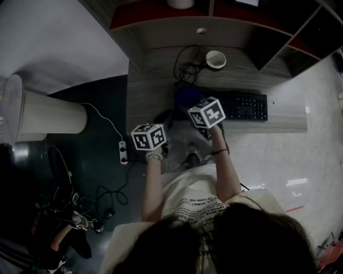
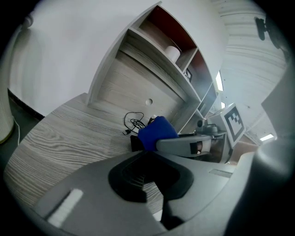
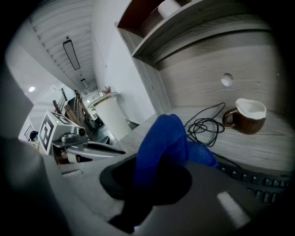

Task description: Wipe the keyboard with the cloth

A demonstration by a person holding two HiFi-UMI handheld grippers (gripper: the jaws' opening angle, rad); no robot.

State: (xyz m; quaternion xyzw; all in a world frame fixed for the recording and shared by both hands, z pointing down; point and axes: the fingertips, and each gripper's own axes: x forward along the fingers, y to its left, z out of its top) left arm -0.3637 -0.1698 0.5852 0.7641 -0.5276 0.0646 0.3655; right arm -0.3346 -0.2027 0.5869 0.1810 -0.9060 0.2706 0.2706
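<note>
A black keyboard lies on the grey wood desk; in the right gripper view its keys show at the lower right. My right gripper is shut on a blue cloth, which hangs over the keyboard's left end. Seen from the left gripper view, the cloth sits at the tip of the right gripper. My left gripper holds nothing and hovers over the desk's near left corner; only a narrow slit shows between its jaws.
A brown mug and a coiled black cable sit behind the keyboard under the shelves. On the floor at the left are a white ribbed bin and a power strip.
</note>
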